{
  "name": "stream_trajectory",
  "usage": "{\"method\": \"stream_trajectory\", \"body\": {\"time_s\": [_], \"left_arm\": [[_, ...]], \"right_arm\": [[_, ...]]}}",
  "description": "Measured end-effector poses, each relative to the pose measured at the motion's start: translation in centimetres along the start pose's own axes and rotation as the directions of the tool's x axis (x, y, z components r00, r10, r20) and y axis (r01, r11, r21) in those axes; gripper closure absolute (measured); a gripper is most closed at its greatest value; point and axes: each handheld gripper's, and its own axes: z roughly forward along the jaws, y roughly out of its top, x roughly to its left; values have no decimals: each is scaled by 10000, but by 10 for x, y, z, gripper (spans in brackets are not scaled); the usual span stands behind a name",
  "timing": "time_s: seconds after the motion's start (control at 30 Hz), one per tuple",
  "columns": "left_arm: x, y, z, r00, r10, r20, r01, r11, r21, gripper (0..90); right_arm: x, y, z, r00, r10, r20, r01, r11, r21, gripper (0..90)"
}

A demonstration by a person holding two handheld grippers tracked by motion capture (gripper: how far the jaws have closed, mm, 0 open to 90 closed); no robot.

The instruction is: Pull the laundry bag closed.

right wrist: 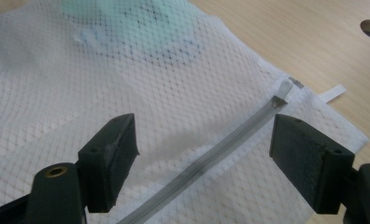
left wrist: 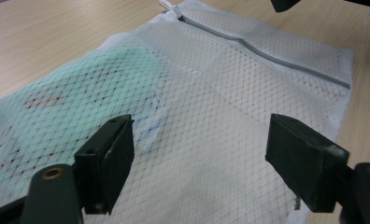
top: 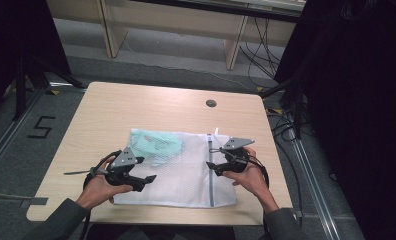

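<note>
In the high view, the white mesh bag [top: 186,170] lies flat on the wooden table [top: 101,120], with a green cloth [top: 156,142] inside its corner at 10 o'clock. The left gripper [top: 145,182] sits over the bag's edge at 9 o'clock, the right gripper [top: 212,167] over the grey zipper [top: 211,185] at 3 o'clock.

In the left gripper view, the jaws stand wide apart above the mesh and nothing is clamped; the green cloth [left wrist: 80,93] lies toward 10 o'clock.

In the right gripper view, the jaws are also wide apart; the zipper [right wrist: 211,156] runs between them, not gripped, and its pull [right wrist: 282,89] lies at 2 o'clock.
</note>
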Motion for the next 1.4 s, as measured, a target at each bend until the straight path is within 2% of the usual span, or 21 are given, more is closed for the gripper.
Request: {"method": "stream_trajectory", "body": {"time_s": [0.03, 0.07, 0.33, 0.47, 0.57, 0.6, 0.67, 0.7, 0.73, 0.8, 0.83, 0.9, 0.97, 1.0, 1.1, 1.17, 1.2, 1.27, 1.3, 1.37, 1.4], "left_arm": [[0, 0, -1, 10000, -32, 61, 32, 10000, 71, 211], [0, -1, -2, 9999, 103, 40, -103, 9999, 28, 210], [-4, -3, -8, 9999, -144, 30, 144, 9999, 39, 195], [-2, -4, -11, 9999, 111, -11, -111, 9999, 91, 194], [-3, -6, -12, 9999, 128, -83, -127, 9999, 99, 194], [-5, -7, -13, 9999, -97, -123, 98, 9999, 125, 194], [-5, -7, -14, 10000, 88, -42, -88, 9998, 165, 194], [-4, -7, -14, 9997, 236, -31, -236, 9996, 161, 194], [-6, -8, -15, 9998, 85, -172, -82, 9999, 129, 196], [-6, -8, -15, 9996, 222, -166, -220, 9997, 72, 197], [-6, -9, -15, 9996, 231, -166, -230, 9997, 72, 197], [-7, -10, -16, 9999, 16, -130, -15, 9999, 125, 198], [-7, -10, -18, 9994, 292, -211, -290, 9995, 124, 198], [-8, -11, -17, 9998, -7, -174, 8, 10000, 60, 198], [-8, -10, -21, 9995, 242, -226, -239, 9996, 157, 199], [-10, -12, -23, 9995, 66, -305, -62, 9999, 128, 199], [-9, -12, -24, 9991, 317, -286, -312, 9993, 193, 199], [-11, -13, -24, 9997, 55, -225, -50, 9998, 199, 199], [-11, -13, -25, 9991, 338, -275, -328, 9988, 351, 198], [-12, -14, -24, 9992, 253, -294, -247, 9995, 200, 197], [-12, -15, -24, 9993, 237, -290, -231, 9995, 200, 197]], "right_arm": [[1, -3, 2, 9999, 54, 127, -50, 9995, -315, 239], [2, -3, -1, 10000, 36, -9, -36, 10000, 7, 236], [6, -15, -10, 9999, 32, 130, -32, 10000, -19, 227], [9, -22, -13, 9999, -51, 141, 51, 10000, 0, 219], [12, -27, -14, 9998, -3, 212, 4, 10000, -74, 217], [12, -28, -16, 9999, -75, 122, 74, 9999, 123, 216], [14, -30, -15, 9999, -42, 168, 43, 10000, -53, 215], [14, -30, -18, 9999, -114, 49, 113, 9998, 174, 213], [16, -32, -16, 9998, -116, 160, 117, 9999, -62, 211], [18, -32, -19, 10000, -22, -2, 22, 9998, 186, 211], [19, -34, -18, 9999, -68, 136, 69, 10000, -39, 210], [19, -35, -20, 9998, -175, 75, 174, 9997, 145, 208], [21, -37, -21, 9999, -48, 157, 49, 10000, -42, 207], [21, -38, -24, 10000, -41, -1, 41, 9997, 234, 208], [25, -42, -25, 10000, 79, 24, -79, 10000, 51, 210], [26, -44, -26, 9999, -117, 95, 117, 9999, 32, 210], [26, -45, -29, 9999, -117, -40, 117, 9997, 207, 210], [29, -47, -30, 10000, -46, -19, 46, 9997, 228, 209], [29, -48, -31, 9999, -139, -14, 139, 9998, 171, 208], [31, -51, -32, 9999, -145, 90, 144, 9999, 60, 209], [30, -51, -34, 9998, -195, 31, 194, 9993, 305, 209]]}}
